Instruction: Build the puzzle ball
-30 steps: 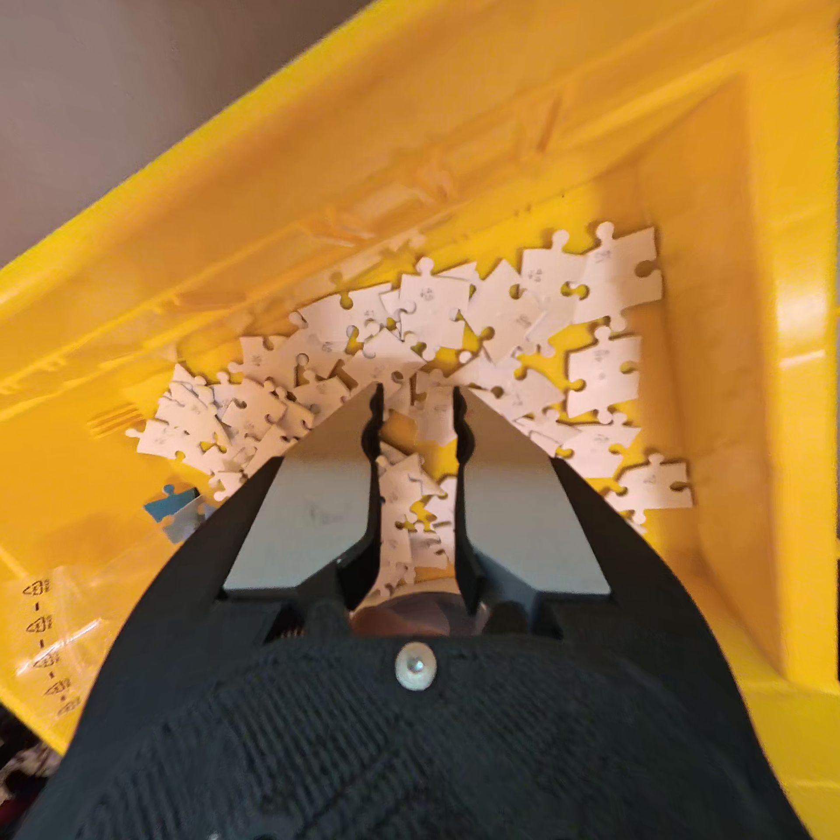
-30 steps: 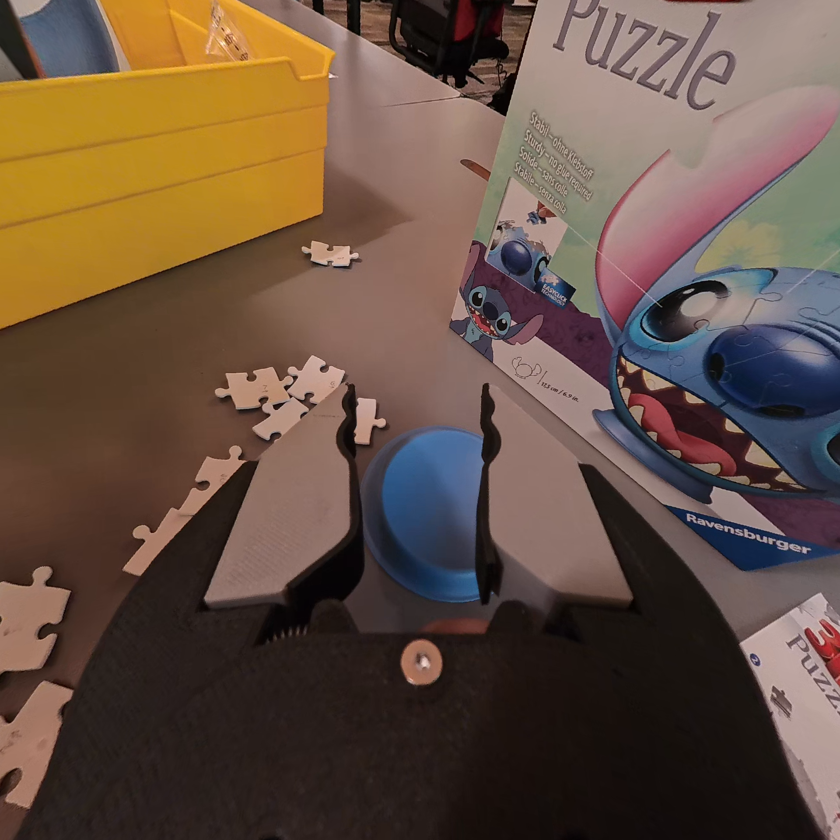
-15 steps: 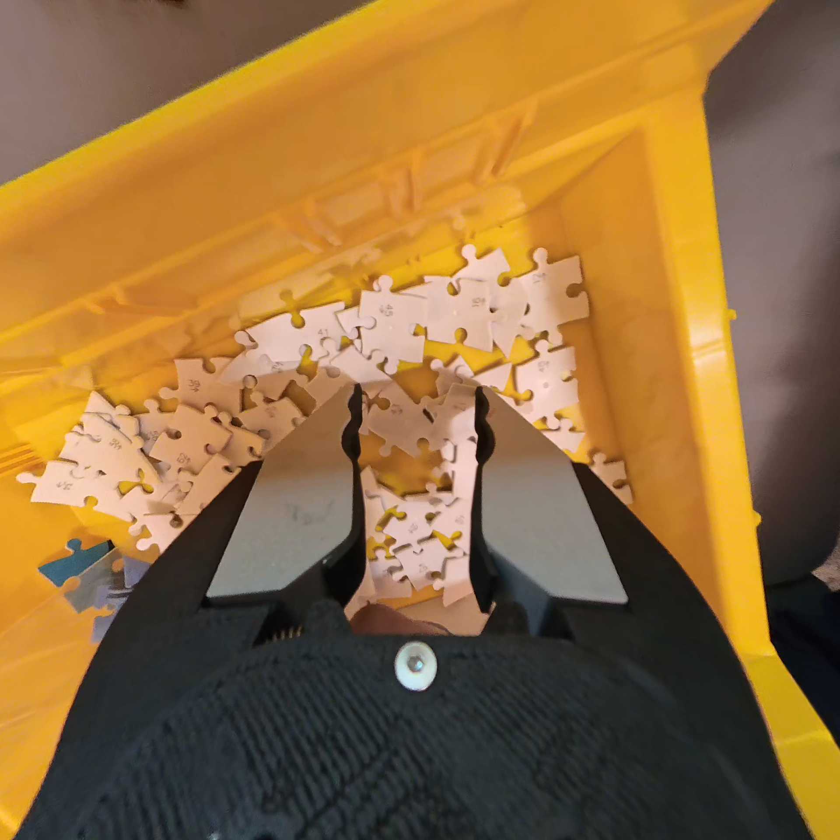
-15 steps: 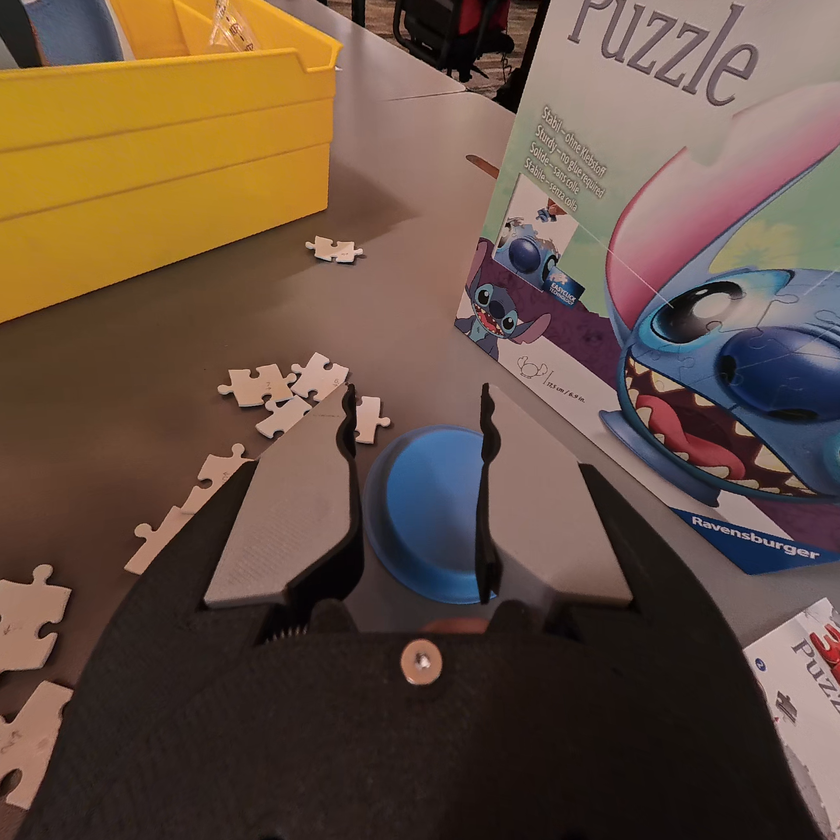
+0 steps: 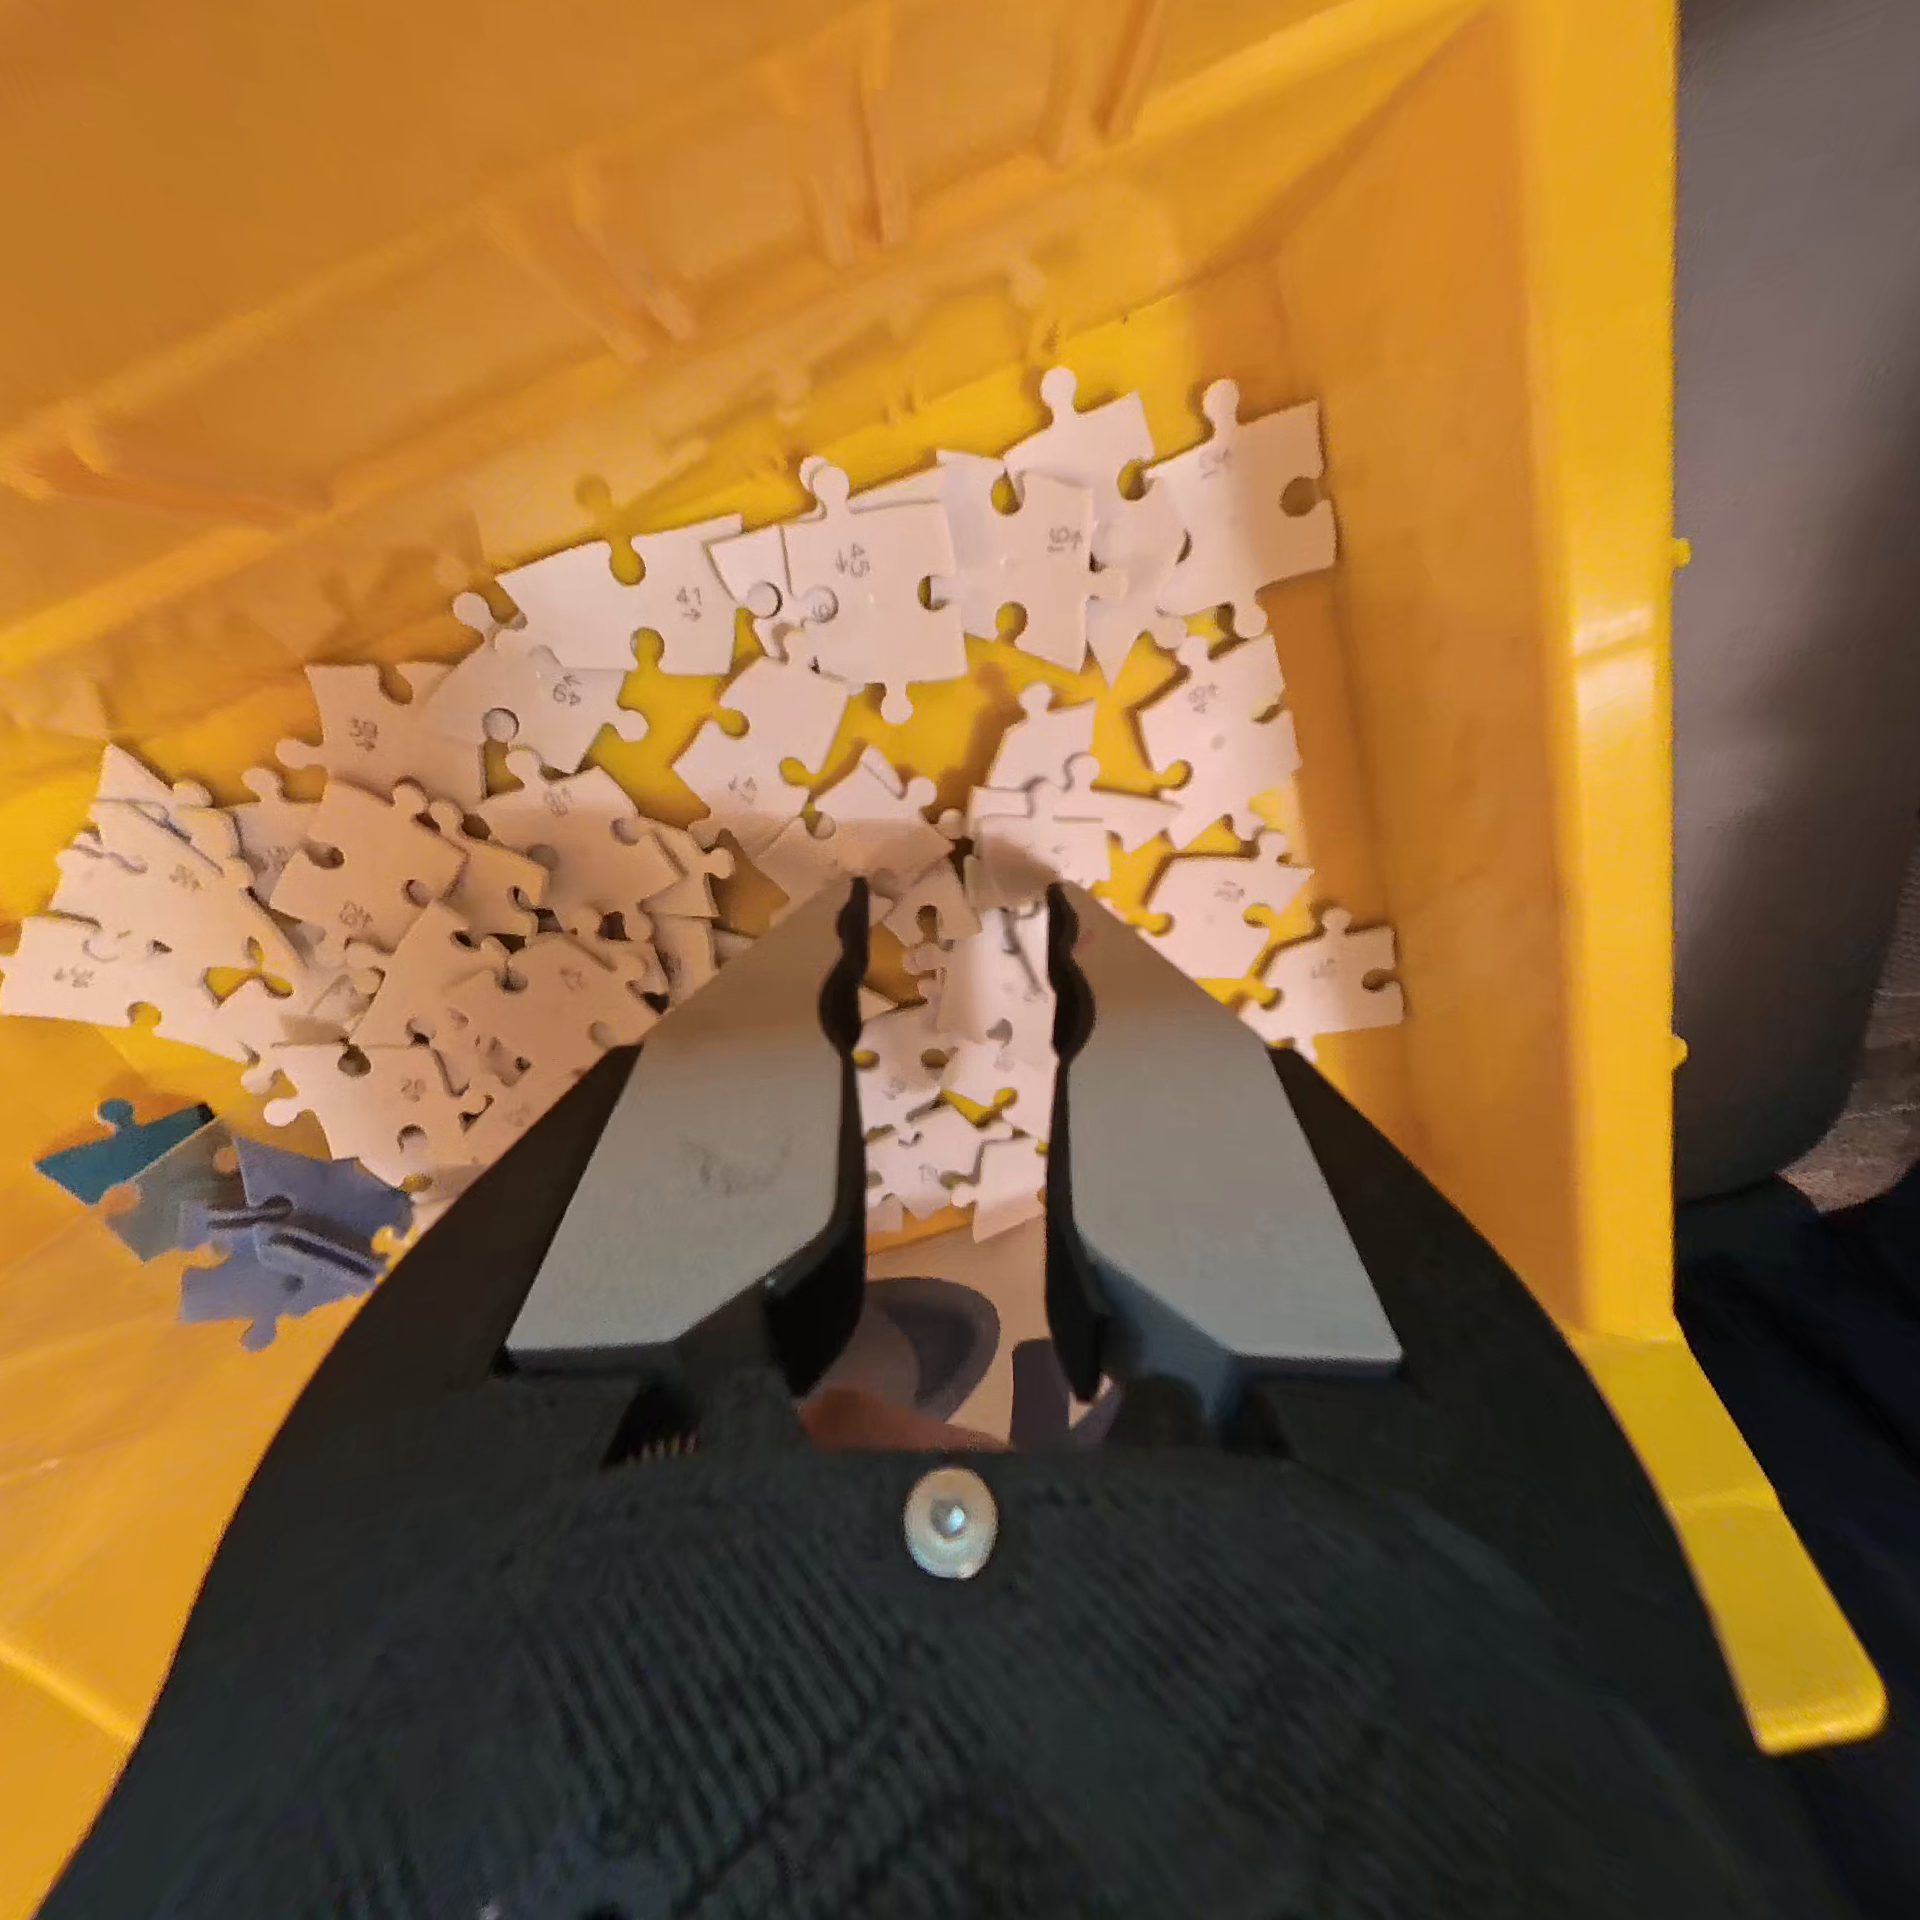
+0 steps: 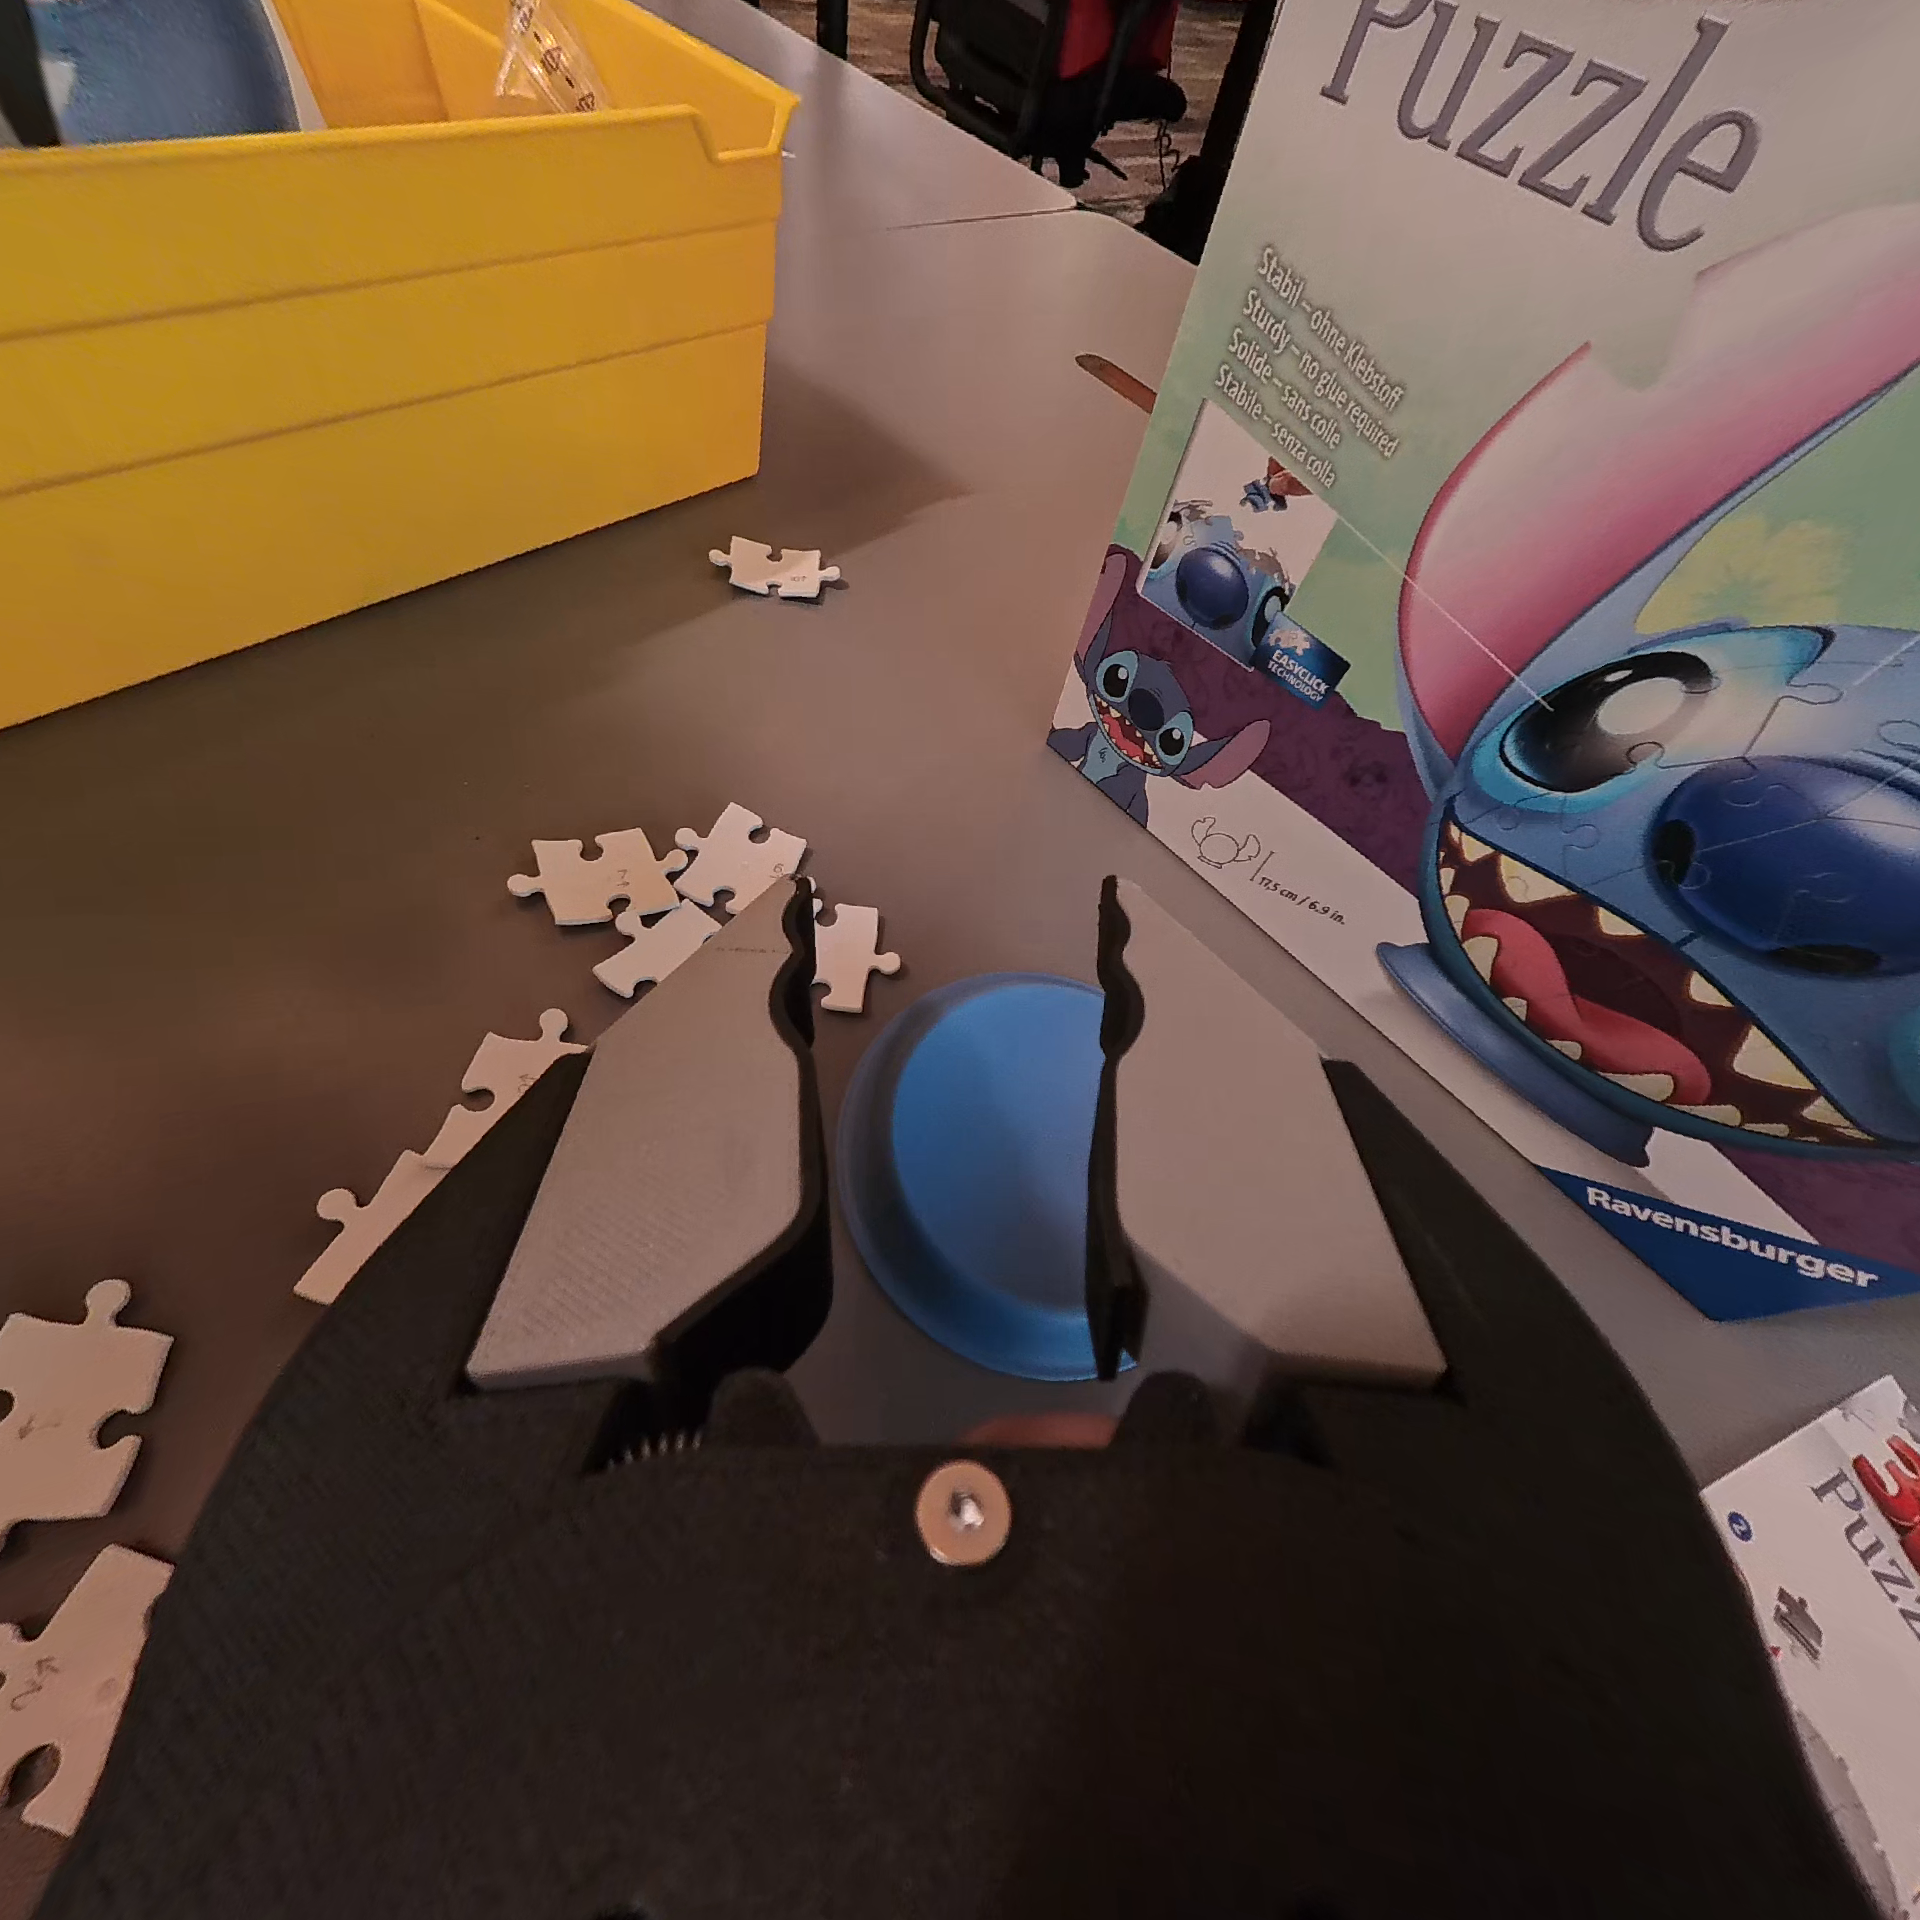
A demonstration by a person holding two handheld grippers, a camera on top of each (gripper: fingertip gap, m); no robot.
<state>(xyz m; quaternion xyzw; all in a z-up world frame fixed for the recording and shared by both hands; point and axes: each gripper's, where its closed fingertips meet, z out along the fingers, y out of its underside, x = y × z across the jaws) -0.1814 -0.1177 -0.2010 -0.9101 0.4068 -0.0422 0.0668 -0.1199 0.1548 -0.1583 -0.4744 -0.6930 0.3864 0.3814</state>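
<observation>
My left gripper (image 5: pixel 954 902) is inside the yellow bin (image 5: pixel 1455 727), low over a heap of white face-down puzzle pieces (image 5: pixel 862 613). Its jaws stand partly apart, with loose pieces (image 5: pixel 987 977) lying between the tips; I see none pinched. My right gripper (image 6: pixel 956 899) is open and empty, just above a round blue stand (image 6: pixel 977 1164) on the grey table (image 6: pixel 312 831). Several white pieces (image 6: pixel 613 878) lie on the table left of its fingers.
The puzzle box (image 6: pixel 1558 623) stands upright close on the right. The yellow bin (image 6: pixel 364 364) sits at the back left of the table. A printed leaflet (image 6: pixel 1849 1579) lies at the lower right. A few blue picture-side pieces (image 5: pixel 270 1226) lie at the bin's left.
My left gripper has moved closer to the heap and towards the bin's right wall. Its jaws widened, then narrowed somewhat. My right gripper has hardly moved.
</observation>
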